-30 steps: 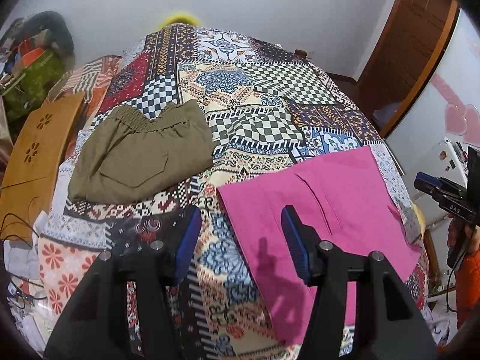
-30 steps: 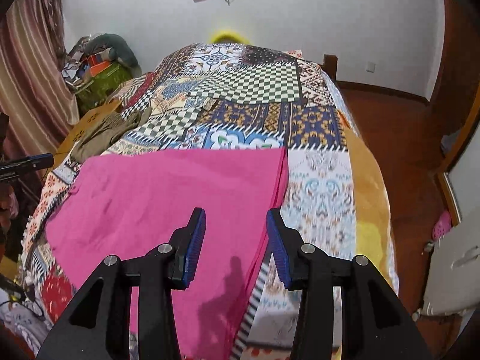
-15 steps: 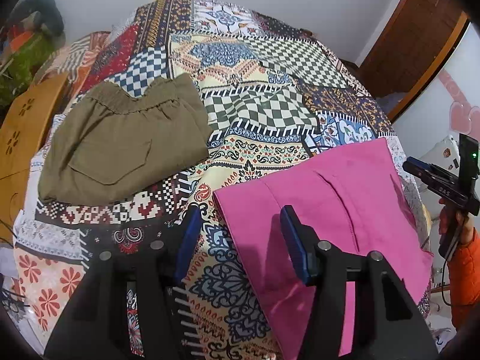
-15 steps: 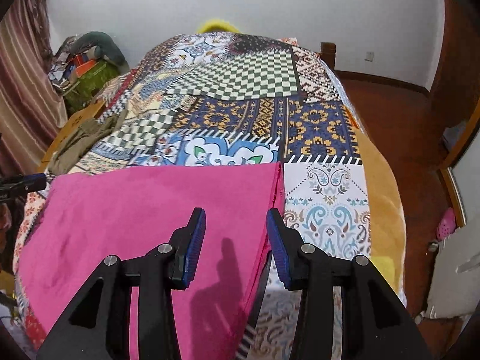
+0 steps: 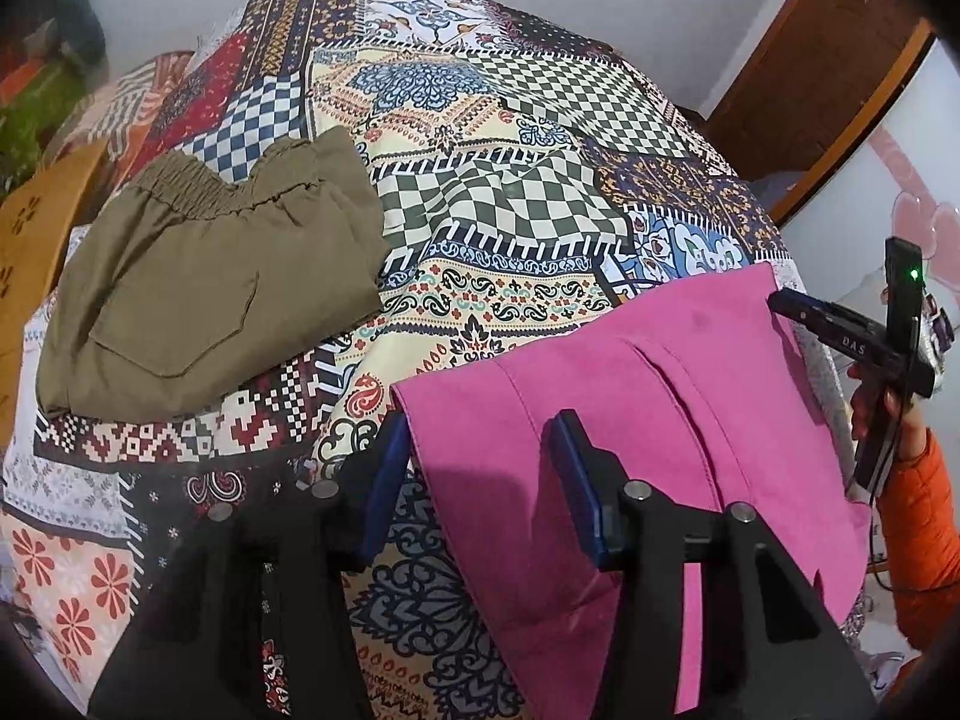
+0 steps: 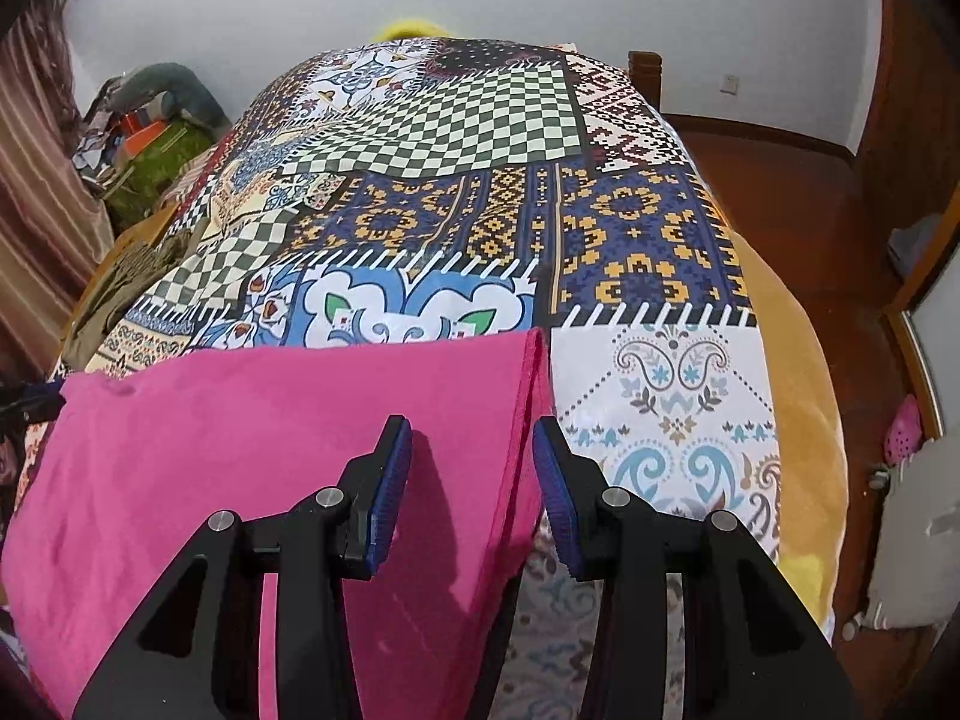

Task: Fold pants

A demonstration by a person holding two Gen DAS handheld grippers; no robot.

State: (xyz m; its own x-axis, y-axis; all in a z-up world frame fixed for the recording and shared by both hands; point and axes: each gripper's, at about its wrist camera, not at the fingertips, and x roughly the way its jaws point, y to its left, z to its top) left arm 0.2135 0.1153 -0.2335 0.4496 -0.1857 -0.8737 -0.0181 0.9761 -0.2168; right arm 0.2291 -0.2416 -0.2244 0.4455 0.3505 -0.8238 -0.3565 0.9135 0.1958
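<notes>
Pink pants (image 5: 636, 408) lie flat on the patchwork bedspread (image 5: 480, 198) near its front edge; they also show in the right wrist view (image 6: 252, 438). My left gripper (image 5: 480, 480) is open, its jaws straddling the pants' left corner just above the cloth. My right gripper (image 6: 471, 480) is open, its jaws straddling the pants' right folded edge. The right gripper also shows at the right of the left wrist view (image 5: 852, 342), held by a hand in an orange sleeve. Whether the fingers touch the cloth I cannot tell.
Folded olive pants (image 5: 198, 282) lie on the bedspread to the left; they also show in the right wrist view (image 6: 114, 288). A wooden board (image 5: 30, 228) stands beside the bed at left. A wooden door (image 5: 828, 78) and red floor (image 6: 780, 180) are to the right.
Both grippers moved forward and lower toward the pink pants, now straddling its two near corners. Both stay open.
</notes>
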